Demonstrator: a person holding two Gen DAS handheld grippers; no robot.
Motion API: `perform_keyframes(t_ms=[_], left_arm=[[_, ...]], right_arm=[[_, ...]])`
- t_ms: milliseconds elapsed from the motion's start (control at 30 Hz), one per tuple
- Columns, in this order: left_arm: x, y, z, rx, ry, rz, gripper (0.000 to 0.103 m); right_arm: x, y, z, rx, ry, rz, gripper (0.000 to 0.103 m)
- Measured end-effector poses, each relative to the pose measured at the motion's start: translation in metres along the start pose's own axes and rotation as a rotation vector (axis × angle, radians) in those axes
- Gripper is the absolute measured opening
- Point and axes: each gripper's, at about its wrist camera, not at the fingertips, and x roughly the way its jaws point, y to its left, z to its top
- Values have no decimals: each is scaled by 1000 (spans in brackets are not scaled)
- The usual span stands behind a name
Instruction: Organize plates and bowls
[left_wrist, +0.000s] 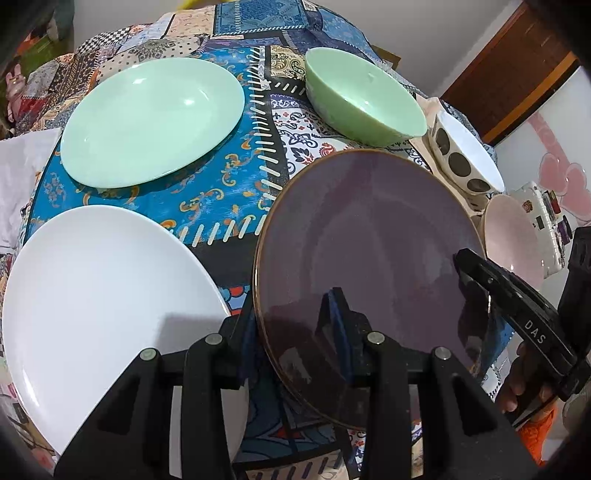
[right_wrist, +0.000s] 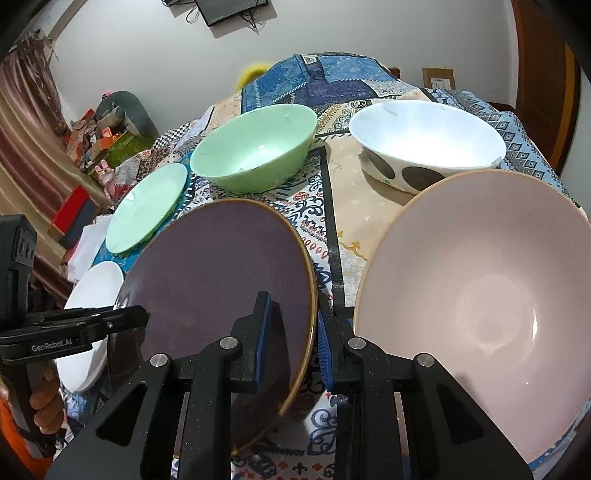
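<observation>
A dark purple plate with a brown rim is held between both grippers. My left gripper is shut on its near left rim, one finger over the plate and one under. My right gripper is shut on the plate's right rim, and its finger shows in the left wrist view. A mint plate and a white plate lie to the left. A green bowl, a spotted white bowl and a pink bowl stand behind and right.
A patchwork cloth covers the table. A white cloth lies at its left edge, and a white box with stickers stands past the pink bowl. A person's hands hold the gripper handles. Clutter fills the floor at far left.
</observation>
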Motion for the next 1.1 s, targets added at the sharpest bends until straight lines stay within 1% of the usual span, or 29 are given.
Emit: perform_keyframes(t_ms=[100,200,267,333,433,500,567,667,733,800,900,1033,1100], left_arm=[[3,-1,0,11,4,5,39],[5,-1,2,11,12,5,38],[3,-3,1,29,0,27,38],[-3,-8,0,52,-24,53,38],[-13,-9,-1,58,-52,58,38],[-21,-9,-2,55,-65,57,38],[-31,-8,-3,53,-84,64,38],[-51,-6,-6,47,-123,73,45],[-63,-6,-8,40,-151,80,53],[-77,-3,-12,32,-183,92,58],[-96,4,-18,7,-224,114,66],[-117,18,-26,-22,-258,128,79],[-125,25,-30,-33,-274,143,82]], right_arm=[[1,0,0,-10,2,-10,21],[1,1,0,-9,11,-12,21],[1,2,-1,-17,15,-23,22],[0,7,-2,-40,18,-55,23],[-4,13,-4,-77,32,-90,30],[-10,16,-6,-91,23,-100,36],[-20,20,-7,-106,6,-97,37],[-35,27,-5,-121,-24,-70,41],[-41,34,-4,-134,-45,-69,45],[-48,40,-2,-148,-69,-62,48],[-54,50,0,-162,-90,-48,51],[-56,63,1,-183,-104,-26,52],[-55,71,2,-195,-104,-12,54]])
